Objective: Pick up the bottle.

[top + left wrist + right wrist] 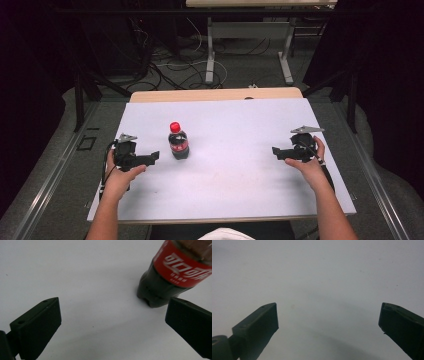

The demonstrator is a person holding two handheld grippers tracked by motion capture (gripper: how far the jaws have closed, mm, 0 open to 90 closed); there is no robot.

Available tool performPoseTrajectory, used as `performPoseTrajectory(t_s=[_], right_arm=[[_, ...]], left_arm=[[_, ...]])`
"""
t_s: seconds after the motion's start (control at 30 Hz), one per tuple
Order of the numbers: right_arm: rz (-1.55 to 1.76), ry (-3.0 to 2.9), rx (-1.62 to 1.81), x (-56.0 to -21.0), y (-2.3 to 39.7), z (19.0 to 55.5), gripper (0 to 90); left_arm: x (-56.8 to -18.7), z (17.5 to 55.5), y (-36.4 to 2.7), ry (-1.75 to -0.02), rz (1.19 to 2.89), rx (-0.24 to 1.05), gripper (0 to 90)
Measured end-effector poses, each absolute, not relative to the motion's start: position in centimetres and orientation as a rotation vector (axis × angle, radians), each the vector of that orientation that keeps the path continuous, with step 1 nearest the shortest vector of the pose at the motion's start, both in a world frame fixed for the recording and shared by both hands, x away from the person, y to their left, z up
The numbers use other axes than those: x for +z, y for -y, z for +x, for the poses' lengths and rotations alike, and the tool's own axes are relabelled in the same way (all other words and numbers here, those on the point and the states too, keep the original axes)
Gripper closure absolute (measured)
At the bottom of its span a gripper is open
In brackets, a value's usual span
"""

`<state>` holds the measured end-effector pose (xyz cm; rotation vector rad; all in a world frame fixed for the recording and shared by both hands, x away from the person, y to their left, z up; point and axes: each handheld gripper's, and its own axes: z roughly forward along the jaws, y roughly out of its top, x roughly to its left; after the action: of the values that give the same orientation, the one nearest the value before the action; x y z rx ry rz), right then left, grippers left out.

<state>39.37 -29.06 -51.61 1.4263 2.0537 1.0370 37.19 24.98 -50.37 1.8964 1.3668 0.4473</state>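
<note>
High view: cola bottle [178,141] upright on the white table sheet [235,185], red cap up, left of centre. Left gripper [153,156] held low just beside the bottle on its left, jaws pointed toward it, spread wide, nothing between them. Right gripper [276,151] well apart at the sheet's right side, pointed inward, jaws likewise spread and empty.

Left gripper view: bottle's dark base and red label [183,267] up ahead, near the right-hand jaw, not touching.

Right gripper view: bare sheet between the parted jaws.
</note>
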Motion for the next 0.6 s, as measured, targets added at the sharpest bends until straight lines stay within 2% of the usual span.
performPoseTrajectory(t_s=[0.27,0.6], right_arm=[[1.372,-1.985,1.075,-49.3,29.5,37.9,3.8],[1.355,-1.978,1.071,-49.4,29.0,37.8,6.4]], left_arm=[[-48.5,36.1,-24.7,-1.309,1.844,0.448,0.9],[-47.7,35.6,-22.8,-1.249,1.85,0.437,0.8]])
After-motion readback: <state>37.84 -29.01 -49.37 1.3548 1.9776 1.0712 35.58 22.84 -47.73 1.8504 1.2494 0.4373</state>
